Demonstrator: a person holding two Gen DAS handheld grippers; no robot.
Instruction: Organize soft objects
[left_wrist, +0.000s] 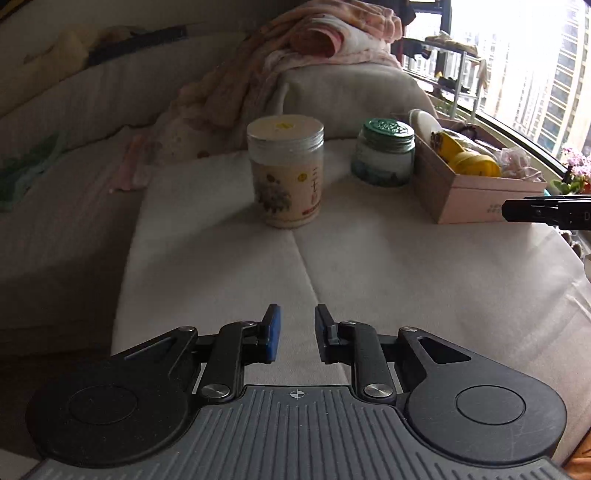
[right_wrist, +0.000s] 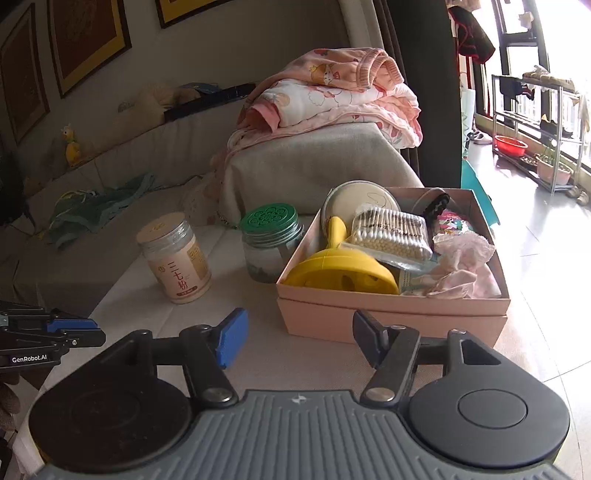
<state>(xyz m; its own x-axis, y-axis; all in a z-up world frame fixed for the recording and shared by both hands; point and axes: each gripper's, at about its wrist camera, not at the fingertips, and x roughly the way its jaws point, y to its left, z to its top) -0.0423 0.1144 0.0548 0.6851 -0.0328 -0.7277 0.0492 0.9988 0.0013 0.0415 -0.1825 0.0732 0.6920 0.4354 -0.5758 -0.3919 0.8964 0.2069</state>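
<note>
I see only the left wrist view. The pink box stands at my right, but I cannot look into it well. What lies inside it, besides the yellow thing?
Observer: A clear pack of cotton swabs lies in the middle of the pink box, behind the yellow funnel.
Operator: Is anything soft in it?
Observer: Yes. A crumpled pale pink cloth, or perhaps tissue, fills the near right corner as the right wrist camera sees it.
Operator: And the right gripper? I see only its tip.
Observer: The right gripper is open and empty, just in front of the box's near wall.
</note>
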